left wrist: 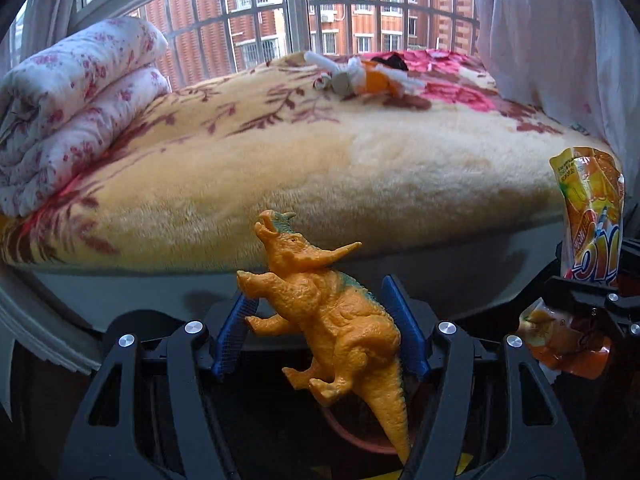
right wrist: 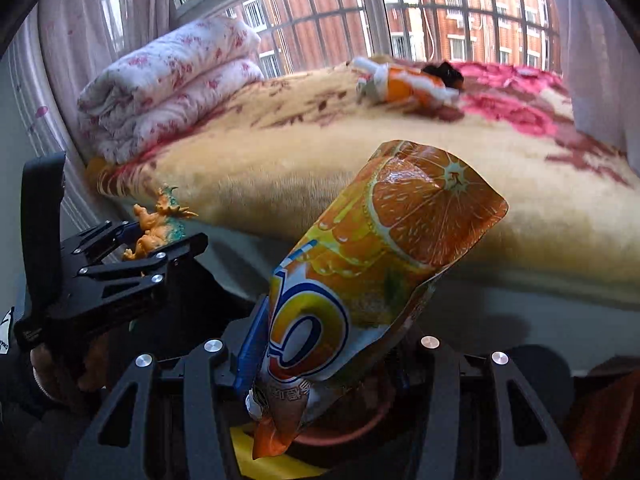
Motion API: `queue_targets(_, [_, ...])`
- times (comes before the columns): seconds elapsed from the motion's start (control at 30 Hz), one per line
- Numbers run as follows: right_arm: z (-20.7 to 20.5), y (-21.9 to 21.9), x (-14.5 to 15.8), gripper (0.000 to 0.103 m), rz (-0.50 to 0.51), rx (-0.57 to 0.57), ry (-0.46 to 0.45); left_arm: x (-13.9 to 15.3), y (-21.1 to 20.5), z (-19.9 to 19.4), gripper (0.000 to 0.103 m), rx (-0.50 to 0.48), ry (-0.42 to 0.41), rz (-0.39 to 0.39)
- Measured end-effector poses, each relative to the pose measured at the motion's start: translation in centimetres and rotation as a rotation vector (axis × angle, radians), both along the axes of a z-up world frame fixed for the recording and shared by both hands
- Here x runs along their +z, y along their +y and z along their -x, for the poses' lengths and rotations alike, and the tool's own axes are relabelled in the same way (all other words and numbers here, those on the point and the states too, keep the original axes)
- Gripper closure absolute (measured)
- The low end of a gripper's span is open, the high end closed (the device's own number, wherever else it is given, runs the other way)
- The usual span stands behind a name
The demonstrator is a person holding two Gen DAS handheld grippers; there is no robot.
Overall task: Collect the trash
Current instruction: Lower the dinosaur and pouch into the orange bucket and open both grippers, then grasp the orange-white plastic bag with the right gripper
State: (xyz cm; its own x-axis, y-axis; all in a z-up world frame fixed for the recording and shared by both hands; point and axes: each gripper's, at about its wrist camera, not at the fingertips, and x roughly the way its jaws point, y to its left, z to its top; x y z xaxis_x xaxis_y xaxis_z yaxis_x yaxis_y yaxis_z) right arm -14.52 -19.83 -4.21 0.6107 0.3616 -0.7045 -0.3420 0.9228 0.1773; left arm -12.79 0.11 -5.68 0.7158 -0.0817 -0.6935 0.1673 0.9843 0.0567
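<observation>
Nearest the lens, the left gripper [left wrist: 324, 332] pinched an orange toy dinosaur [left wrist: 324, 312] between its blue pads [left wrist: 234, 336], the head up and the tail hanging down past the fingers. To its right, the right gripper [right wrist: 332, 356] was pressed onto an orange juice pouch [right wrist: 372, 264], gripped near its lower end, with the printed top leaning up and to the right. Below both, a reddish round rim [right wrist: 344, 432], perhaps a bin, showed dimly; I could not tell for sure.

Judging by this, the step in hand was carrying both items to a container. To do it well, each should be centred over the opening before the fingers spread, the floppy pouch lowered bottom first.

Farther off, on the fleece blanket [left wrist: 280, 160] of the bed, more litter [left wrist: 360, 74] lay near the far edge, right of a folded floral quilt [left wrist: 76, 100].
</observation>
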Motion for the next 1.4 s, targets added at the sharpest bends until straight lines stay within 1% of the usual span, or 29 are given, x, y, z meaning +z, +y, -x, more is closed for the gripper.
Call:
queue_targets(0.13, [0.2,-0.1,-1.2,0.052,0.003,-0.007,0.023,-1.3,-0.4,0.0,0.041,-0.003,0.024,-0.015])
queue_targets(0.3, [0.3,0.2,-1.9,0.052,0.035,-0.004,0.035,-2.5,-0.8,0.0,0.040,-0.015,0.060,-0.023])
queue_targets(0.47, [0.3,0.5,-2.3,0.052,0.061,0.010,0.044,-3.1,-0.8,-0.1,0.040,-0.022,0.083,-0.004])
queue_targets(0.53, [0.3,0.8,-2.5,0.049,0.082,0.019,0.045,-3.3,-0.6,-0.3,0.039,-0.027,0.095,0.010])
queue_targets(0.57, [0.2,0.9,-2.6,0.034,0.094,0.025,0.042,-3.5,-0.6,-0.4,0.029,-0.034,0.104,0.020])
queue_targets(0.6, [0.2,1.1,-2.8,0.011,0.110,0.032,0.041,-3.7,-0.6,-0.5,0.016,-0.036,0.112,0.024])
queue_targets(0.63, [0.2,1.2,-3.0,0.008,0.136,0.024,0.033,-3.9,-0.6,-0.6,0.013,-0.034,0.116,0.025])
queue_targets(0.73, [0.0,1.2,-3.2,0.008,0.172,0.021,0.016,-4.4,-0.3,-0.9,0.013,-0.036,0.128,0.038])
queue_targets(0.8, [0.0,0.7,-3.1,0.008,0.167,0.006,0.010,-4.4,-0.1,-1.0,0.013,-0.031,0.134,0.044])
queue_targets(0.93, [0.0,-0.7,-1.9,0.008,0.150,-0.022,-0.017,-3.9,0.3,-0.8,0.013,-0.029,0.110,0.053])
queue_targets(1.03, [-0.4,-2.0,-0.2,0.008,0.136,-0.036,-0.045,-2.8,0.3,-0.9,0.013,-0.040,0.073,0.041])
queue_targets(1.13, [-2.2,-2.9,2.0,0.008,0.134,-0.043,-0.081,-0.9,0.4,-1.7,0.013,-0.047,0.014,0.042])
queue_targets(1.2, [-4.1,-3.2,3.7,0.008,0.117,-0.034,-0.103,0.3,0.3,-2.6,0.013,-0.047,-0.017,0.048])
queue_targets(1.23, [-5.9,-3.4,4.9,0.008,0.112,-0.036,-0.122,1.1,0.1,-3.5,0.013,-0.044,-0.038,0.051])
queue_targets(1.3, [-8.4,-3.6,6.1,0.008,0.102,-0.036,-0.138,2.1,-0.2,-4.8,0.013,-0.041,-0.065,0.054])
queue_targets(1.4, [-14.5,-3.8,7.6,0.008,0.066,-0.050,-0.138,3.2,-0.6,-7.2,0.013,-0.024,-0.096,0.067])
